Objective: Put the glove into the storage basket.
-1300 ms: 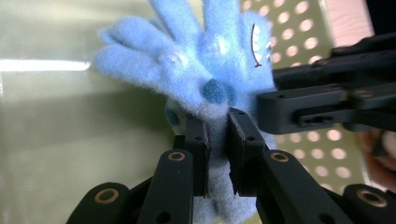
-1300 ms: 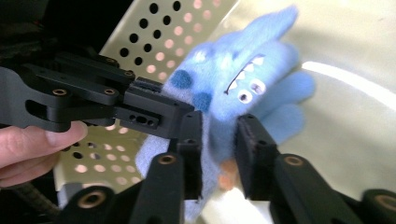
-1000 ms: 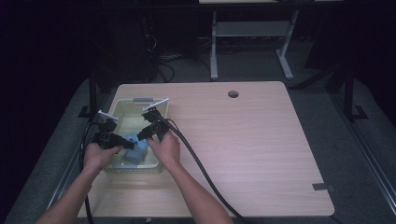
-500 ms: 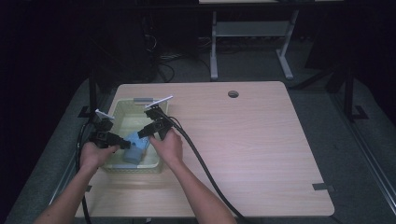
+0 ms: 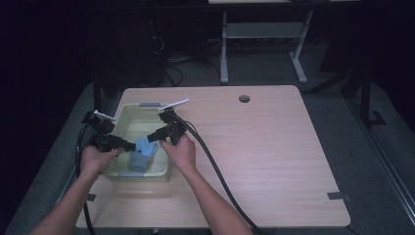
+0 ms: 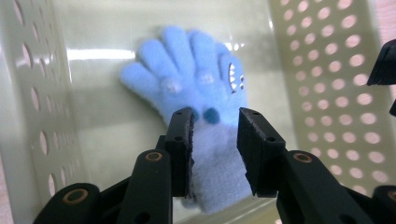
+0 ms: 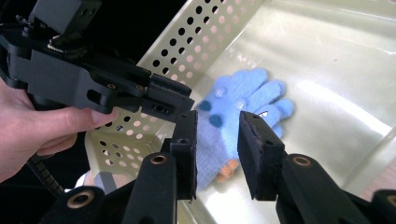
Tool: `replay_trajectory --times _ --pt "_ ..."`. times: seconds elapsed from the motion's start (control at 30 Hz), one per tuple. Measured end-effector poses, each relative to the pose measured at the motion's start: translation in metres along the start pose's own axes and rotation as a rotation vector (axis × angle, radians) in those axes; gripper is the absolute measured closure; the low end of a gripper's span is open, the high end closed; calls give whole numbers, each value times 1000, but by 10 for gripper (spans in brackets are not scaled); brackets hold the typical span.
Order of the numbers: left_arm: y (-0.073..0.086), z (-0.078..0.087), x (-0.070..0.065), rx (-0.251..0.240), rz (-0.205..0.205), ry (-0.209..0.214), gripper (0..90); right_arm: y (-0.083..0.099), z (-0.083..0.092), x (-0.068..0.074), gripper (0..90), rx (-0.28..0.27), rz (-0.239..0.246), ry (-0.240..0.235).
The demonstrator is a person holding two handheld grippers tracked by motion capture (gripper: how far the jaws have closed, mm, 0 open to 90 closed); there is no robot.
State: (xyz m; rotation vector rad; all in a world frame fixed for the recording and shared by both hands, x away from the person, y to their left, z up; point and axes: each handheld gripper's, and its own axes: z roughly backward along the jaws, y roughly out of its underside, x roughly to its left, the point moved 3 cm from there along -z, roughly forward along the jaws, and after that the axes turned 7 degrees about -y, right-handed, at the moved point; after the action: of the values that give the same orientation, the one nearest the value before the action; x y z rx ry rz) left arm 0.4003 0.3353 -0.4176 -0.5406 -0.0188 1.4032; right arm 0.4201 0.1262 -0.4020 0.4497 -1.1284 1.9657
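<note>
- Blue glove (image 6: 196, 93) lies flat on the floor of the pale green perforated basket (image 5: 128, 119), toward the person's end of it, fingers spread.
- Glove has a knit cuff, dark blue dots near the palm and a small toothy face on one side (seen in the left gripper view).
- Basket sits on the left part of the wooden surface (image 5: 274, 161), close to its left edge.
- Left gripper (image 5: 128, 146) comes in over the basket's left wall, jaws pointing at the glove's cuff.
- Its jaws have just been opening; now parted, with a clear gap. The cuff shows through the gap, but the pads are not pressing on it (no pinch).
- Right gripper (image 5: 151, 138) comes in over the basket's right wall and points toward the same glove from the other side.
- Its jaws have also just opened a little further; parted, hovering above the cuff area, nothing clamped between them.
- In the right gripper view, the left gripper's black body sits just above the glove, with the left hand (image 7: 32, 126) wrapped round its handle.
- The two gripper tips are near each other over the glove, apart, not touching.
- Right hand (image 5: 180, 152) rests at the basket's right rim; a thick black cable (image 5: 220, 181) trails from it across the surface toward the near edge.
- Round cable hole (image 5: 244, 98) at the far side of the surface, well apart from the basket.
</note>
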Motion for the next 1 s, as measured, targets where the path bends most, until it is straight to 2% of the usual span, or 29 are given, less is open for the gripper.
replay_trajectory --times 0.1,0.17,0.37,0.43,0.67,0.87,1.0 --pt "-2 4 -4 -25 -3 37 655 0 7 0 668 -21 -5 -14" --pt "-3 5 -5 -30 -11 36 656 1 11 -1 665 -33 -10 -21" --pt "-8 13 -10 -74 -4 78 655 2 28 -4 644 -58 -14 -28" --pt "-9 15 -12 -82 -28 82 654 2 33 -5 639 -65 -24 -32" --pt "-12 23 -20 -162 -28 144 621 3 49 -8 618 -99 -20 -27" --pt "-13 27 -25 -186 -22 203 602 5 64 -15 606 -109 -31 -31" --pt "-13 27 -31 -192 -30 219 596 7 69 -19 603 -116 -33 -30"
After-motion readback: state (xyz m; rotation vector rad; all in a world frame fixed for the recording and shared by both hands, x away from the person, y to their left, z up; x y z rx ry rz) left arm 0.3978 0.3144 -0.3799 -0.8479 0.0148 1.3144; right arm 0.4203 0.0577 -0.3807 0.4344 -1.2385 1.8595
